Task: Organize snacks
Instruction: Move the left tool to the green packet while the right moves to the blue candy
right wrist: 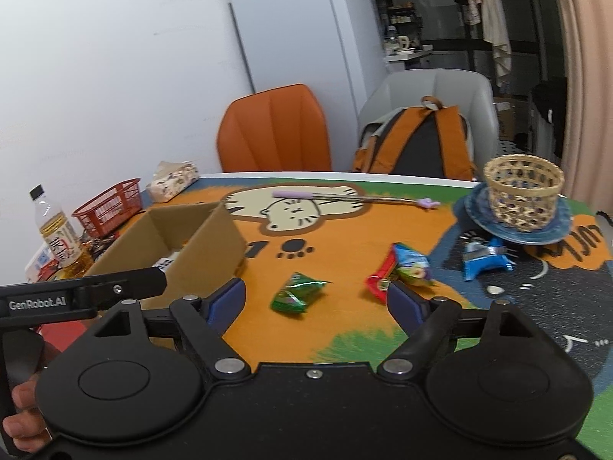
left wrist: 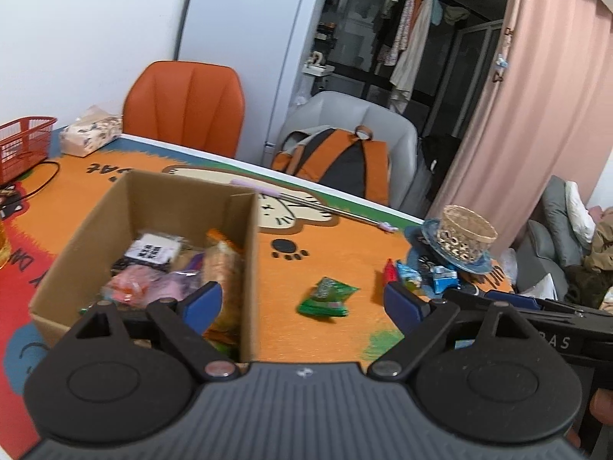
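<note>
- The task is judged to be partly done: a cardboard box [left wrist: 153, 230] is being filled with snacks, and several wrapped packets [left wrist: 161, 272] are already being held inside it, among them pink ones, an orange one and a black-and-white one.
- The left gripper [left wrist: 302, 303] is being held wide open with nothing between its blue pads; the near right corner of the box is being overlapped by its left finger, so the box is being seen just ahead and to its left.
- A green snack packet [left wrist: 327, 297] is being left loose on the orange cartoon table mat [left wrist: 337, 237], just ahead of the left gripper and between its fingertips in that view.
- The right gripper [right wrist: 316, 301] is also being held open and empty; in its own view the green snack packet [right wrist: 297, 293] is being seen just ahead, between the two fingers and nearer the left one.
- A red packet and a blue-green packet [right wrist: 402, 270] are being seen lying together just beyond the right finger of the right gripper.
- A blue packet [right wrist: 482, 260] is being seen further ahead and to the right, near a blue plate [right wrist: 475, 211] on which a woven basket [right wrist: 523, 195] is standing.
- At least four packets are therefore being counted as still outside the box, so the collecting is judged unfinished.
- The green packet is judged the likeliest next pick, since it is lying nearest both grippers.
</note>
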`<state>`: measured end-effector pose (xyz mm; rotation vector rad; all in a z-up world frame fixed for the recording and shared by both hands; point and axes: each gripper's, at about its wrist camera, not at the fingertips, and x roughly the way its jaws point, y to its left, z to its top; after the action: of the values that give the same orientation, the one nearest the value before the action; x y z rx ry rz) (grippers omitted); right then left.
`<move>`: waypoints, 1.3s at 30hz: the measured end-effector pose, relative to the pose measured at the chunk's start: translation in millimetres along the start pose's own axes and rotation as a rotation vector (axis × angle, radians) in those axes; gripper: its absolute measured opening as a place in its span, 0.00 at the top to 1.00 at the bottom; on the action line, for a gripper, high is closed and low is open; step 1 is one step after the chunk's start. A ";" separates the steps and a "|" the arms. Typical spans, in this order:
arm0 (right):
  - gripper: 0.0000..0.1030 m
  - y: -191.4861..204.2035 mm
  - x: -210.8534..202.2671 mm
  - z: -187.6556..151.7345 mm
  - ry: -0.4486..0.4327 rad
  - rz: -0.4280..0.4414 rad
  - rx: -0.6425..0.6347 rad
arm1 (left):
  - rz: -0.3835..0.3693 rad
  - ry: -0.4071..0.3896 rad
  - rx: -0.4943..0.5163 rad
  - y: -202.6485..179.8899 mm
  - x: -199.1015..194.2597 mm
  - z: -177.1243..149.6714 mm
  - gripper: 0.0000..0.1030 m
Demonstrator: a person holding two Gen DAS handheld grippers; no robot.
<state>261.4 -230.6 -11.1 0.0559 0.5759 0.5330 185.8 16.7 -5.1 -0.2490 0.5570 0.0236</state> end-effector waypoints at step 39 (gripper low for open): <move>0.23 -105.3 44.9 31.1 -0.021 -0.127 0.061 | 0.054 0.052 0.021 -65.5 103.7 -2.5 0.37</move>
<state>358.7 -296.4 -28.2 0.0817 0.5715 0.3911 278.4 -52.1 -46.9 -0.2148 0.6157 0.0635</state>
